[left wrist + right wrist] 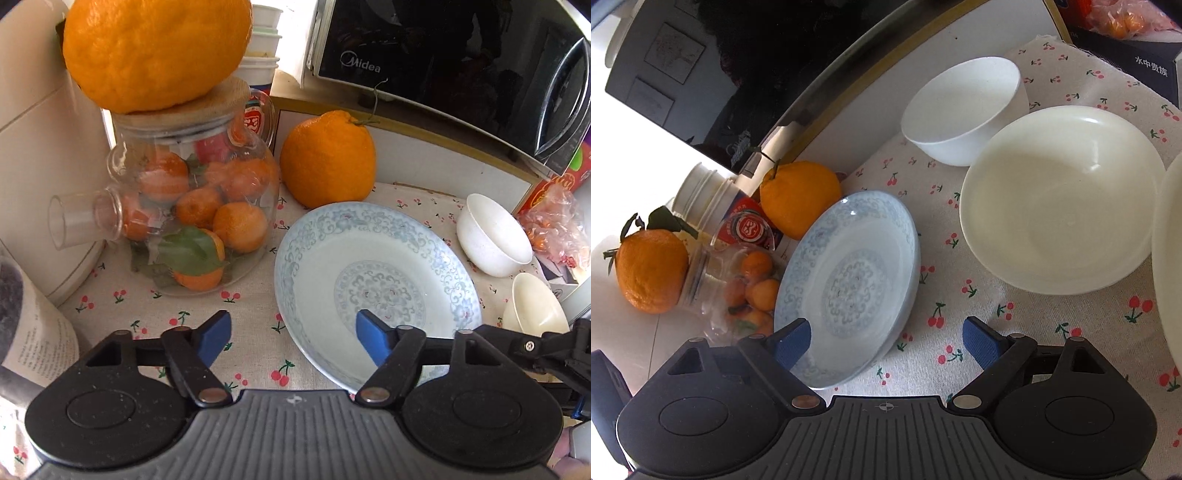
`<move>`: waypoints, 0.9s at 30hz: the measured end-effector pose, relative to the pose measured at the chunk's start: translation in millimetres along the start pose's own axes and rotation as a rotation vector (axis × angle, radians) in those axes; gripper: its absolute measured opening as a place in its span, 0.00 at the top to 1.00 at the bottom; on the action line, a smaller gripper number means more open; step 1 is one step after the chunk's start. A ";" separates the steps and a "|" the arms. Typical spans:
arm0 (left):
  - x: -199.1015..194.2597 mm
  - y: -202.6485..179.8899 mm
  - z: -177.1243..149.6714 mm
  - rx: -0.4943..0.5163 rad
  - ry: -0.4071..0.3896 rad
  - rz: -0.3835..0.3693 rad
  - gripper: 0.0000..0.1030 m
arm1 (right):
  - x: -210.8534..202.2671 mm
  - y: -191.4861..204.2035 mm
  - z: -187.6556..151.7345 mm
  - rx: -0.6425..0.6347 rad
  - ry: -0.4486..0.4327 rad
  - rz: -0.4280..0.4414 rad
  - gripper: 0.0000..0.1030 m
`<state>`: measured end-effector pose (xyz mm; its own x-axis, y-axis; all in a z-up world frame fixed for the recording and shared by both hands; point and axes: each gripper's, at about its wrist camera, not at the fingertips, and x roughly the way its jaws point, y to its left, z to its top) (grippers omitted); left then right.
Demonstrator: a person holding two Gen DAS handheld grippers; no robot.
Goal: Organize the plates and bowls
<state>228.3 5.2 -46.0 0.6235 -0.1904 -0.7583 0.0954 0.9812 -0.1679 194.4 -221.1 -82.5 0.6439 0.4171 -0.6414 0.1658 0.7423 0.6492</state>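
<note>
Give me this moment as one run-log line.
left tool: open, over plate near rim | right tool: open, empty | white bowl, cream bowl: on cloth, untouched

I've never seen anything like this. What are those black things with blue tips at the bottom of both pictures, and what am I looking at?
Those are two hand-held grippers; a person holds one in each hand. Each carries a wide-angle camera looking forward along its two blue-padded fingers, so one picture comes from the left gripper, the other from the right gripper. Both are open and hold nothing. On the cherry-print cloth lie a blue-patterned plate, a small white bowl and a larger cream bowl. Nearby stand a glass jar of small oranges, with a big orange on its lid, another orange beside it, and a microwave behind.
</note>
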 end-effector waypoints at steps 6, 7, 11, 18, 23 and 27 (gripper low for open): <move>10.9 5.7 -0.1 -0.028 -0.005 -0.005 0.57 | 6.7 -8.5 3.0 0.014 -0.035 0.002 0.34; 13.5 7.5 0.4 -0.042 -0.003 -0.008 0.60 | 8.1 -9.5 3.2 0.018 -0.043 0.007 0.39; 18.1 10.5 1.3 -0.064 -0.016 -0.011 0.75 | 13.6 -14.3 4.3 0.050 -0.060 0.019 0.60; 21.0 10.3 1.9 -0.078 -0.029 -0.011 0.88 | 21.6 -22.3 4.3 0.089 -0.083 0.026 0.84; 22.8 8.8 1.4 -0.067 -0.032 -0.008 0.89 | 20.3 -21.7 3.8 0.079 -0.083 0.015 0.86; 22.4 8.1 0.9 -0.060 -0.028 -0.011 0.90 | 18.6 -20.1 3.9 0.070 -0.085 0.000 0.86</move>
<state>243.7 8.8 -63.8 0.6446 -0.1995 -0.7380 0.0567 0.9752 -0.2141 206.0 -230.4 -105.9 0.7044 0.3688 -0.6065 0.2157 0.7028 0.6779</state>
